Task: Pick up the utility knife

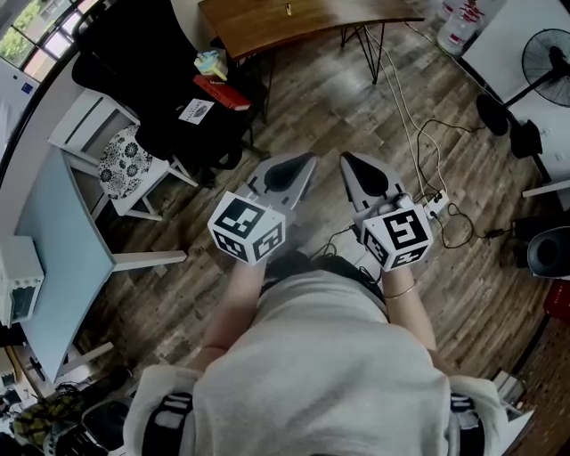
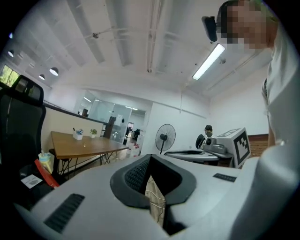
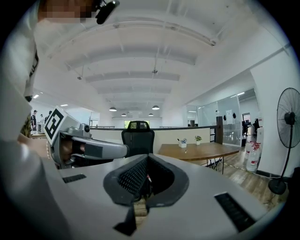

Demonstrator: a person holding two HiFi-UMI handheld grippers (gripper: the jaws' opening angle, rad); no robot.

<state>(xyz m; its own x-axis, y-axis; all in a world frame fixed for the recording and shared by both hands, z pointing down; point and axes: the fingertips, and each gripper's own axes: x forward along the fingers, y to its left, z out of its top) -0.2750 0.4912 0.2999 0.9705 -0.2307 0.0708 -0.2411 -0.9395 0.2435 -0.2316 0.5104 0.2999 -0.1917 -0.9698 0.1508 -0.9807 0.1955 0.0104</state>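
No utility knife shows in any view. I hold both grippers side by side at waist height over the wooden floor, pointing roughly level. My left gripper point(image 1: 305, 162) has its jaws together with nothing between them, and in its own view the left gripper point(image 2: 151, 162) looks out at the room. My right gripper point(image 1: 350, 160) is also shut and empty, with the right gripper point(image 3: 146, 161) aimed at a far desk. Each gripper shows in the other's view, the right gripper point(image 2: 201, 152) and the left gripper point(image 3: 96, 150).
A wooden table point(image 1: 294, 22) stands ahead, with a black office chair point(image 1: 151, 80) and a white chair point(image 1: 125, 165) to the left. A pale blue table point(image 1: 53, 258) lies at far left. A standing fan point(image 1: 543, 62) is at right. Cables point(image 1: 419, 142) run across the floor.
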